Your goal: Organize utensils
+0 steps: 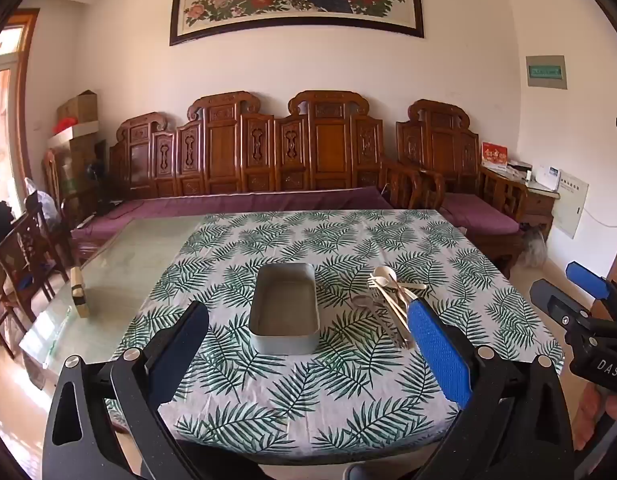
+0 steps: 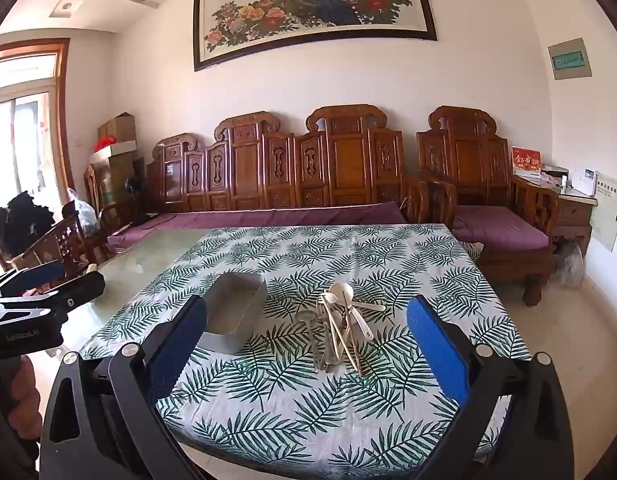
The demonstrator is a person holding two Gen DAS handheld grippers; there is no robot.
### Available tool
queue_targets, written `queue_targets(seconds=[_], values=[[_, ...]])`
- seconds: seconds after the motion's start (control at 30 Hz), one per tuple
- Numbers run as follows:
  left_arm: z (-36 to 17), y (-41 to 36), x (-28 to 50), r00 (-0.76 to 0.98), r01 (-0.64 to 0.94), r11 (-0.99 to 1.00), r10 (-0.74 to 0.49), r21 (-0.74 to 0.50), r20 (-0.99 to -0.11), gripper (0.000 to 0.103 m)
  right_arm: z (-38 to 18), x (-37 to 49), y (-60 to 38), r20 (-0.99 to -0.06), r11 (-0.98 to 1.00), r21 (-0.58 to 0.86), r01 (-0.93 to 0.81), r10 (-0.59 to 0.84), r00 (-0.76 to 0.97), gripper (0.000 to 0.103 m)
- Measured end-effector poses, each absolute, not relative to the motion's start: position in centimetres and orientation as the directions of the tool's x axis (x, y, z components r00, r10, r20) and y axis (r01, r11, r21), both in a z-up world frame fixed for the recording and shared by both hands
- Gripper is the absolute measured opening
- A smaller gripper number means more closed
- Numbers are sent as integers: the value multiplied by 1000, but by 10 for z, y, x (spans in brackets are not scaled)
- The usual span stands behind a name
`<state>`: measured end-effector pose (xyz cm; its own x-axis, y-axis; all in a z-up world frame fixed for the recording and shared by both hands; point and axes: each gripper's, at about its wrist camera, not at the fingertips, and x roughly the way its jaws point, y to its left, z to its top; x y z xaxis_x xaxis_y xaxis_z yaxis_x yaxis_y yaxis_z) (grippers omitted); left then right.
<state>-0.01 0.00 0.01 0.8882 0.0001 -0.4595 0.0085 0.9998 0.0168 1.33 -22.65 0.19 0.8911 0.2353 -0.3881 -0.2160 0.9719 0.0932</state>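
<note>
One grey tin (image 1: pixel 285 312), one utensil pile (image 2: pixel 340 326)

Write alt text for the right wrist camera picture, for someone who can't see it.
An open right claw points at a pile of spoons and forks on a leaf-print tablecloth, with an empty grey tin to the pile's left. Behind the table stands a carved wooden sofa.

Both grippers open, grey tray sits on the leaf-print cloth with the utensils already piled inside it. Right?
Not quite. The utensil pile lies on the leaf-print cloth beside the grey tray, whose inside is bare in the left wrist view. Left gripper and right gripper are open.
</note>
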Motion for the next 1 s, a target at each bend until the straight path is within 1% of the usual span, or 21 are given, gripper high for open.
queue_targets(seconds=[1.0], values=[[0, -6, 1, 884, 9, 1000, -1, 15, -467, 97, 5, 12, -227, -390, 973, 89, -214, 232, 891, 100]])
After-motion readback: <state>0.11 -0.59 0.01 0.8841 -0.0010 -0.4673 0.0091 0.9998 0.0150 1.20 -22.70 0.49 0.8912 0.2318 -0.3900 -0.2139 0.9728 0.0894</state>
